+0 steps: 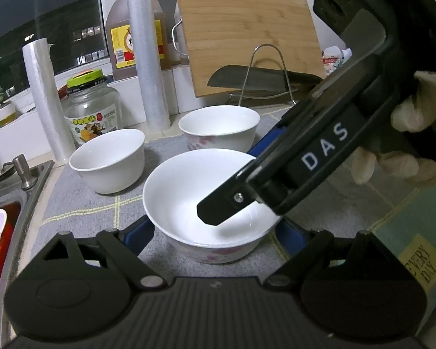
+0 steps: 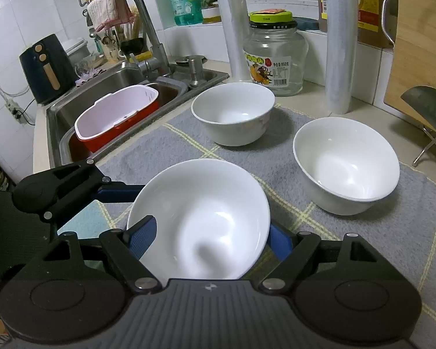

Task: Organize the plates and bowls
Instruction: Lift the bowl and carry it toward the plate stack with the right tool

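Observation:
Three white bowls stand on a grey checked mat. The nearest bowl has a pink flower print and sits between the blue pads of both grippers. My left gripper is open around its sides. My right gripper straddles the same bowl, jaws wide; its body crosses the left wrist view with one finger over the bowl's inside. Whether either gripper's pads touch the bowl, I cannot tell. A second bowl stands near the sink. A third stands further right.
A steel sink with a red and white basket lies to the left. A glass jar, two plastic wrap rolls, an oil bottle, a wooden cutting board and a cleaver on a rack line the back.

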Action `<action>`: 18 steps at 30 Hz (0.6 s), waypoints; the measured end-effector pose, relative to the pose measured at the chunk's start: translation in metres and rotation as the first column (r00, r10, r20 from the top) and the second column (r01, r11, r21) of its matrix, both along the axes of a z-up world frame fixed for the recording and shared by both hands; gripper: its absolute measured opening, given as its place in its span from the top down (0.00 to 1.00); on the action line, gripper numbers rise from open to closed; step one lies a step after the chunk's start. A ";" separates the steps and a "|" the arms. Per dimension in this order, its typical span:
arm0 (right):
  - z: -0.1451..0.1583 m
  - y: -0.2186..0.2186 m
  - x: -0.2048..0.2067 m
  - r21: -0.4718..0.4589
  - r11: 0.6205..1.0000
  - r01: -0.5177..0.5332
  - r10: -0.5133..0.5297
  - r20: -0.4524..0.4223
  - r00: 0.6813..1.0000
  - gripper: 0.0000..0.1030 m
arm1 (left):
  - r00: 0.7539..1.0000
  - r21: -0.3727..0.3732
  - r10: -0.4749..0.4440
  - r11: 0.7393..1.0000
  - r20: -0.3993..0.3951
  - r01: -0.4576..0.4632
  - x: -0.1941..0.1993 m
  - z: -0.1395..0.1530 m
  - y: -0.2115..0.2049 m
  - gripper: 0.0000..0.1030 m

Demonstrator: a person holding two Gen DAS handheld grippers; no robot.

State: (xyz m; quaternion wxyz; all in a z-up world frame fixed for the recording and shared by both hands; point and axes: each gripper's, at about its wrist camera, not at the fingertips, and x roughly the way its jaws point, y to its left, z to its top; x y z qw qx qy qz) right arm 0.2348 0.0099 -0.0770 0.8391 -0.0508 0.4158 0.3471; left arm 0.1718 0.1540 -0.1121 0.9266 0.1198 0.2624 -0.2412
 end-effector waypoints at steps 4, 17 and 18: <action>0.002 -0.004 -0.002 0.003 1.000 0.002 -0.002 -0.010 1.000 0.17 | 1.000 -0.002 -0.009 1.000 -0.006 0.009 -0.001 0.003 0.000 0.13; 0.013 -0.029 -0.021 0.007 0.998 0.066 -0.066 -0.014 0.998 0.17 | 0.997 -0.005 -0.082 0.997 0.002 0.082 -0.009 0.014 -0.018 0.13; 0.014 -0.032 -0.022 0.009 0.997 0.073 -0.072 -0.014 0.997 0.17 | 0.996 -0.006 -0.088 0.996 0.003 0.088 -0.009 0.015 -0.020 0.13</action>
